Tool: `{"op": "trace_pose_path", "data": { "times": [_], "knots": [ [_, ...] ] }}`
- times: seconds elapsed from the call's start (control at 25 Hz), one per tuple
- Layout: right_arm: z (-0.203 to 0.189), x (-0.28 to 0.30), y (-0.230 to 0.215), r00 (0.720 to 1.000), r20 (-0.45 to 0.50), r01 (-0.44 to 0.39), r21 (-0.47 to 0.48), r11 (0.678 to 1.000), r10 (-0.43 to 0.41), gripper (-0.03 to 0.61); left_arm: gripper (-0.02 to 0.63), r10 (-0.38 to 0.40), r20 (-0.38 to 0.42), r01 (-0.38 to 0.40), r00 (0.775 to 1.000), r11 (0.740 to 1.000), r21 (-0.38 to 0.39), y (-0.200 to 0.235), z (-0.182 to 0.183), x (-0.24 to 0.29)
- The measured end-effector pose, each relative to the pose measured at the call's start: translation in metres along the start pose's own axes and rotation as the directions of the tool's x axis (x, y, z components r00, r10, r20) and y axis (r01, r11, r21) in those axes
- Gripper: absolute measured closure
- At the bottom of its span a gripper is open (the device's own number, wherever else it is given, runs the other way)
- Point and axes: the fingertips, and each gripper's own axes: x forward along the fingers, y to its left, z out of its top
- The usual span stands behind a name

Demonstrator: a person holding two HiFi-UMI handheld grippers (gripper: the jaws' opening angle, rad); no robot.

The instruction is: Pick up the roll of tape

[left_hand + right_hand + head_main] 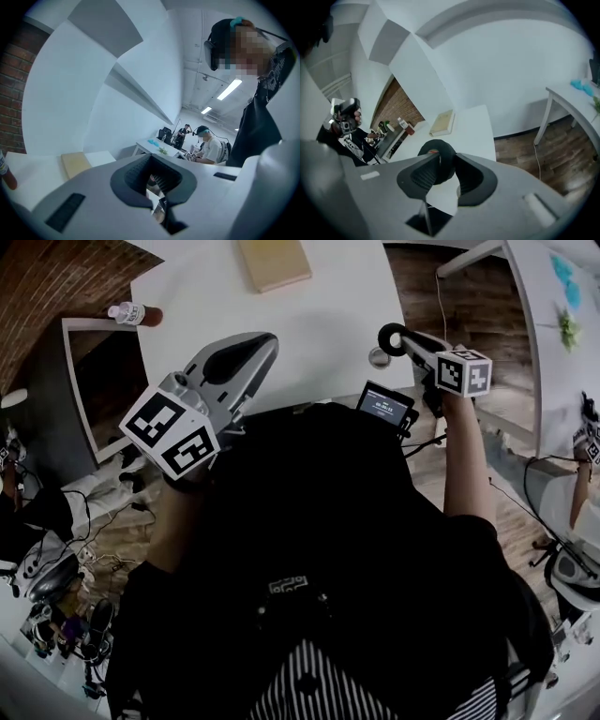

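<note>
The roll of tape (439,151) is black and stands on edge between the pads of my right gripper (440,164), which is shut on it. In the head view the tape (383,340) hangs off the tip of that gripper (398,339), lifted above the near right corner of the white table (309,334). My left gripper (262,343) is raised over the table's near edge at the left and points toward the far right. Its jaws stand together with nothing between them (157,187).
A tan book (274,261) lies at the table's far edge. A small bottle (131,313) lies at the left corner. A little round grey thing (378,357) sits below the tape, and a small screen (386,406) at the near edge. Other people sit at a far desk (154,147).
</note>
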Motion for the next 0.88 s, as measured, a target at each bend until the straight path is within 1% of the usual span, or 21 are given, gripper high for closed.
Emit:
{"op": "trace_pose_path", "data": {
  "times": [0.16,0.32,0.48,0.64,0.72,0.8,0.88],
  "knots": [
    [0.055,-0.029,0.056,0.990,0.124,-0.056,-0.090,0.994,0.067,0.472,0.606,-0.013,-0.006,0.014,1.000,1.000,0.017,0.006,0.002,0.008],
    [0.095,-0.049,0.119,0.962,0.207,-0.145,-0.176,0.974,0.181,0.471,0.606,0.012,-0.013,-0.011,1.000,0.998,0.057,0.001,0.009,0.005],
    [0.121,-0.057,0.160,0.938,0.230,-0.196,-0.262,0.945,0.259,0.471,0.606,0.042,0.001,-0.042,0.999,0.995,0.089,-0.001,0.019,0.006],
    [0.142,-0.075,0.204,0.908,0.247,-0.242,-0.352,0.904,0.339,0.472,0.606,0.109,0.037,-0.112,0.993,0.988,0.105,0.002,0.026,0.000],
    [0.151,-0.086,0.220,0.895,0.258,-0.245,-0.398,0.884,0.364,0.472,0.606,0.143,0.066,-0.149,0.988,0.984,0.101,0.003,0.031,-0.003],
    [0.157,-0.093,0.232,0.886,0.264,-0.238,-0.444,0.864,0.380,0.472,0.606,0.161,0.089,-0.169,0.983,0.981,0.097,0.004,0.034,-0.006],
    [0.159,-0.092,0.239,0.888,0.261,-0.224,-0.475,0.851,0.379,0.473,0.606,0.162,0.099,-0.172,0.982,0.980,0.096,0.004,0.036,-0.007]
  ]
}}
